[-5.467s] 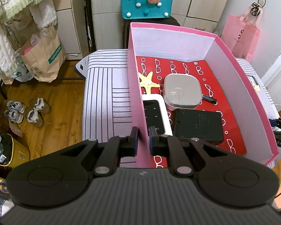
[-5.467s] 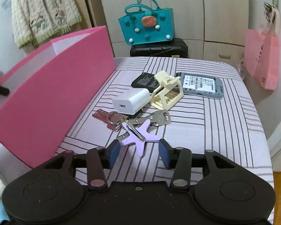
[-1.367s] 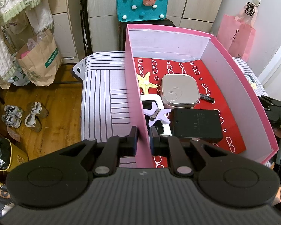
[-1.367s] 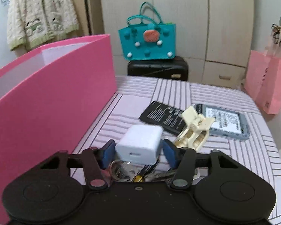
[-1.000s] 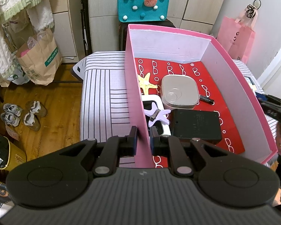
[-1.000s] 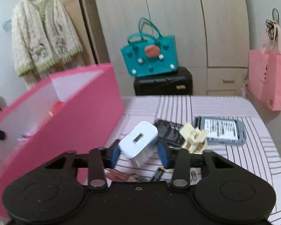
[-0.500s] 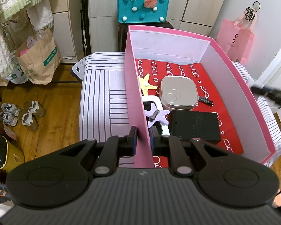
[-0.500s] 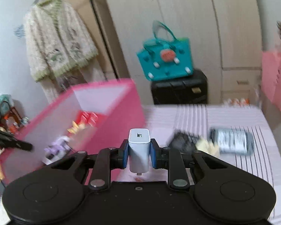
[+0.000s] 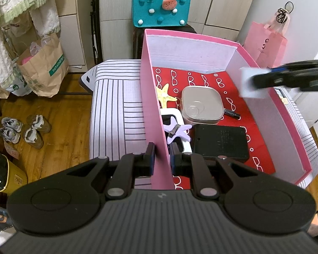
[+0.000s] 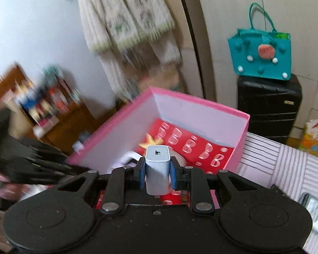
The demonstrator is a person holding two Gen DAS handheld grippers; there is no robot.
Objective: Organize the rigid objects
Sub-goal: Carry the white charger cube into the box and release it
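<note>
Charger block (image 10: 158, 168), small, white and hard-shelled, is hanging over the pink box (image 9: 283, 135), pinched across its two flat sides by the right gripper (image 10: 158, 174). It is looking light and stiff to me, smooth plastic that could slip, so those broad flat faces are the sensible place to take it. The fingers (image 10: 173, 174) are sitting close together, clamped on the block with its socket end facing forward. From the left view the block (image 9: 254, 82) is hovering above the box's right wall, blurred. Inside, on the red lining, are lying a yellow starfish (image 9: 165, 94), a grey square tin (image 9: 202, 105), a black slab (image 9: 220, 142) and a lilac star clip (image 9: 177, 131). Over at the near-left wall the left gripper (image 9: 160, 156) is pinching the box's pink side, fingers (image 9: 149, 155) pressed on either face, steadying it on the striped bed (image 9: 116, 110).
</note>
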